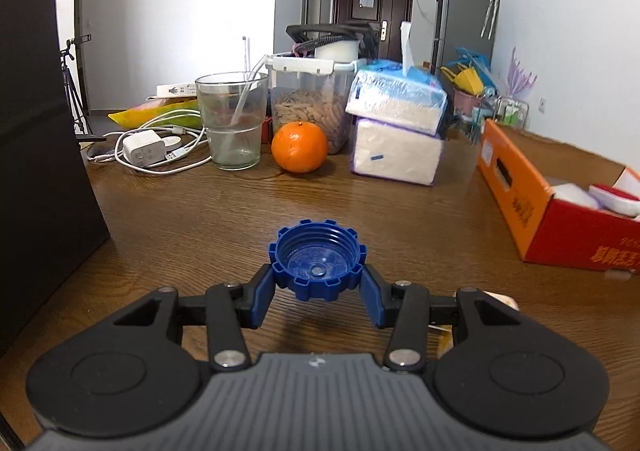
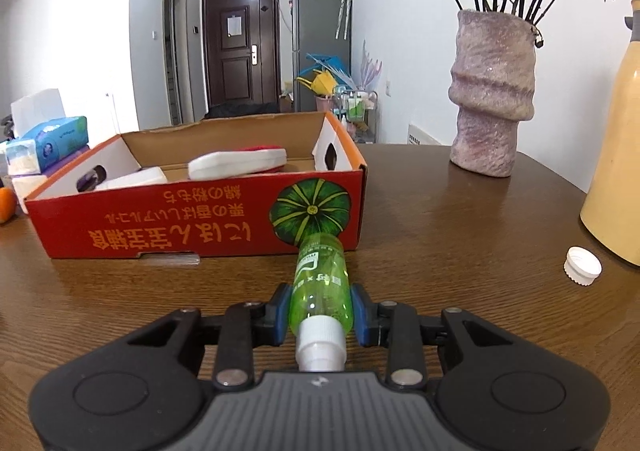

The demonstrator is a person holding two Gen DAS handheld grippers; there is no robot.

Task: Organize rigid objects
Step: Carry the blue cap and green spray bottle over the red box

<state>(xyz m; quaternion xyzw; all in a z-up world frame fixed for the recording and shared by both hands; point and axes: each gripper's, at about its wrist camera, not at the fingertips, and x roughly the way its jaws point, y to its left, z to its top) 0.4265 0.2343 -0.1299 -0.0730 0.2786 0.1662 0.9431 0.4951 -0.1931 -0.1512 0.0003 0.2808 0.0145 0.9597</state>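
My left tongs [image 1: 319, 278] grip a blue cap [image 1: 318, 259] by its ribbed sides, open side up, held just above the desk [image 1: 200, 219]. Ahead of it the wood is bare up to a back row: cables and a charger [image 1: 144, 149], a glass [image 1: 233, 119], an orange [image 1: 299, 146], a jar [image 1: 308, 107] and stacked tissue packs [image 1: 396, 131]. A black block [image 1: 44, 171] walls off the left side, and the box [image 1: 516, 191] closes the right.

My right tongs [image 2: 320, 311] are clamped on a green bottle [image 2: 322, 279], white nozzle toward the camera, its far end pointing at the box [image 2: 200, 219] front. The box sits open-topped with white items inside, its long side facing me. Right of the bottle the desk runs clear to a white cap [image 2: 583, 265] near the right edge, just beside a yellow jug [image 2: 616, 155]. A vase [image 2: 494, 95] of dried roses stands toward the far right corner, well apart from the box, with free wood between them.
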